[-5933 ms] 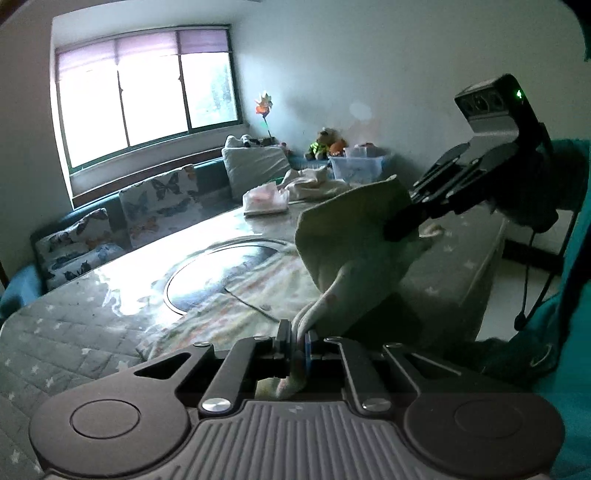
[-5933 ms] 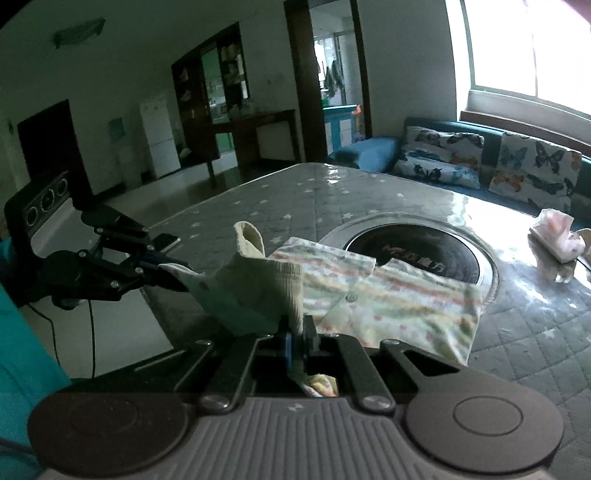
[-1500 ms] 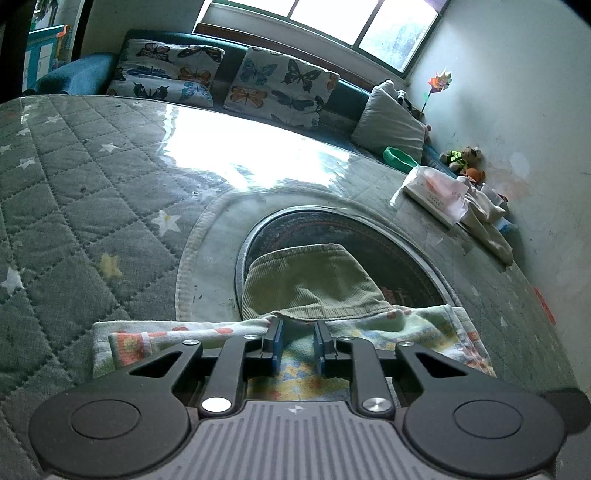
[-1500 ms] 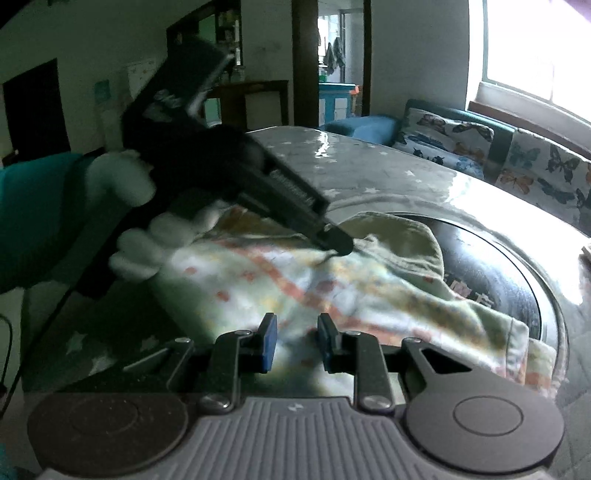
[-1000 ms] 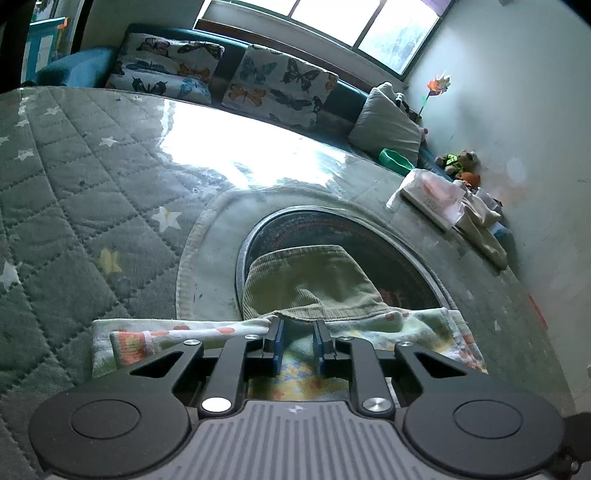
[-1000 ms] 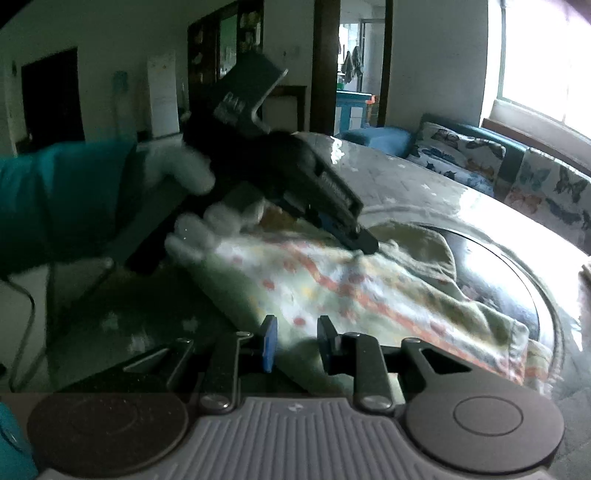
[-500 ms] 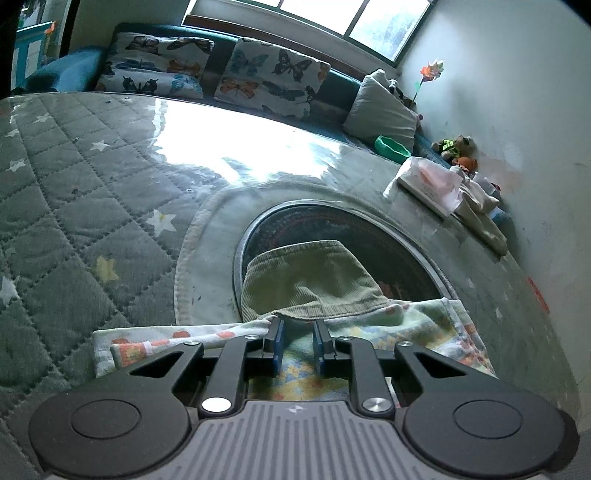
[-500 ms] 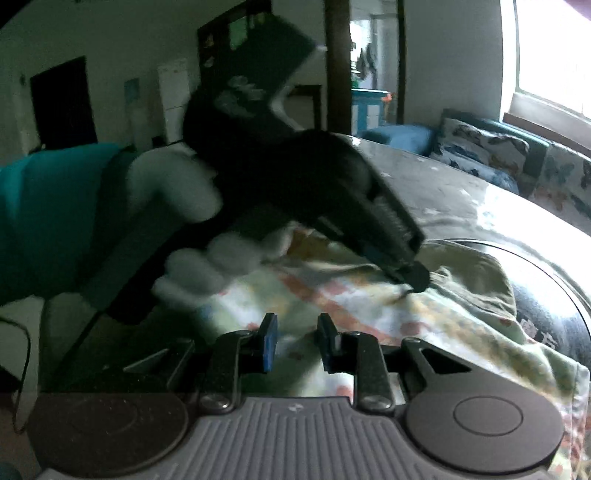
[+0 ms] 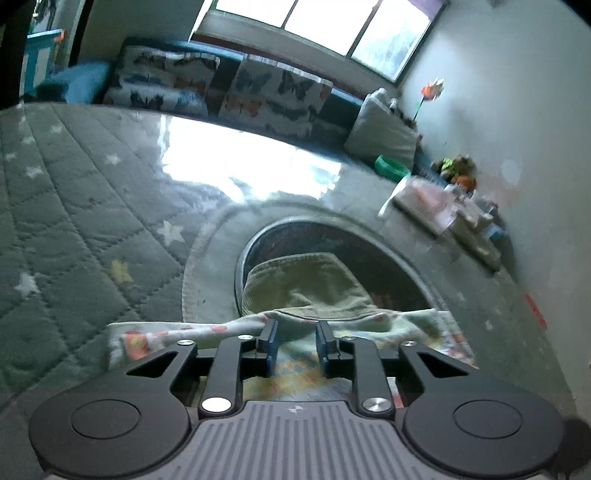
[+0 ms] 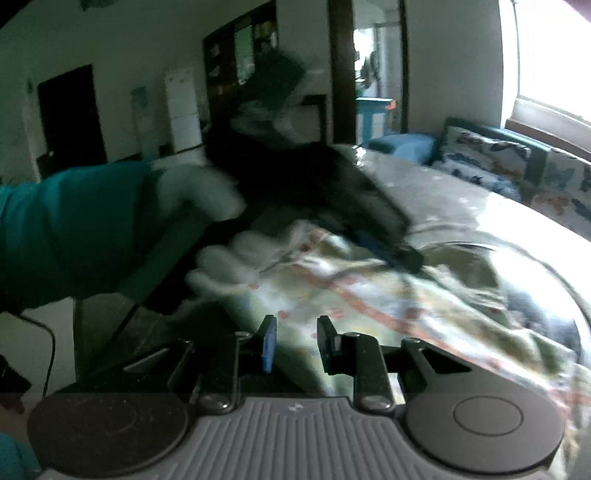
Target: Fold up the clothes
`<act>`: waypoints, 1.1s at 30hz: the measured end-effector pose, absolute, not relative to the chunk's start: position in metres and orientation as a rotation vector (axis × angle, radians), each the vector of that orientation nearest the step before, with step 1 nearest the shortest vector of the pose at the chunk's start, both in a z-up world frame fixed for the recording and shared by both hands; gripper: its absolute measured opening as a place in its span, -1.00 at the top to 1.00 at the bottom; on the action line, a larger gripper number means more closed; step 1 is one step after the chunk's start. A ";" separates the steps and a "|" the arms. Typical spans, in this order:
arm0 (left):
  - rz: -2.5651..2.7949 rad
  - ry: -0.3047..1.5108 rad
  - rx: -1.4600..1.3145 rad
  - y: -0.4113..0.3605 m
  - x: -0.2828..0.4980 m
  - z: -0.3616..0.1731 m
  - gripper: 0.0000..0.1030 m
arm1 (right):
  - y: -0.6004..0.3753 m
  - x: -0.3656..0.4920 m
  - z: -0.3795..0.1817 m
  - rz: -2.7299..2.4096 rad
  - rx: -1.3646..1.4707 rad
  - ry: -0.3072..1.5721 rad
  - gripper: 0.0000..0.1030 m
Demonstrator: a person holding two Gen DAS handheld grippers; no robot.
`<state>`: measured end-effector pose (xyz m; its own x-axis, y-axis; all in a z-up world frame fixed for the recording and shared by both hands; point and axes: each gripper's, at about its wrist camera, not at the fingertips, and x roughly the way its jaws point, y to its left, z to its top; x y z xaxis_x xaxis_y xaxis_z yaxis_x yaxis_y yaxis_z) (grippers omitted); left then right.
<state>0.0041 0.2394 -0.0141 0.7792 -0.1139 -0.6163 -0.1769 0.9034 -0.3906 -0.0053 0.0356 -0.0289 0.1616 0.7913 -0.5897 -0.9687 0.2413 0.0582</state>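
No writing or brand can be read anywhere; both views are blurred. The left gripper (image 9: 295, 341) hangs low over the garment (image 9: 413, 325), its blue-padded fingers (image 9: 271, 345) spread with nothing between them. The garment, pale with orange and yellow print, lies flat under and just ahead of the tips, and its olive ribbed hood (image 9: 303, 288) spreads forward from them onto the dark round inset (image 9: 399, 273) in the table (image 9: 74, 221). The table wears a grey-green quilted cover with stars under a glossy sheet that throws back the window's glare. Far ahead of the left gripper runs a sofa with butterfly cushions (image 9: 269, 96) below a wide window (image 9: 317, 22); ahead to its right a folded pile (image 9: 432, 203) sits on the table's edge, with toys (image 9: 456, 171) and a pinwheel (image 9: 430, 90) by the wall.

The right gripper (image 10: 295, 343) also stands spread and empty, the garment (image 10: 388, 306) just ahead of and under its tips. Ahead to its left, a white-gloved hand (image 10: 210, 221) in a teal sleeve holds the left gripper (image 10: 410, 258), whose tips touch the cloth. Beyond are a doorway (image 10: 70, 118), a white fridge (image 10: 183, 110) and a blue table (image 10: 373, 110)
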 end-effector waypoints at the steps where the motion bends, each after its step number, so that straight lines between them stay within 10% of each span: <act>1: 0.036 0.671 -0.439 0.237 -0.004 -0.011 0.48 | 0.031 -0.002 -0.028 1.280 -0.366 0.573 0.54; 33: 0.093 0.654 -0.406 0.217 -0.100 -0.026 0.44 | -0.071 0.054 -0.031 0.894 -0.267 0.689 0.55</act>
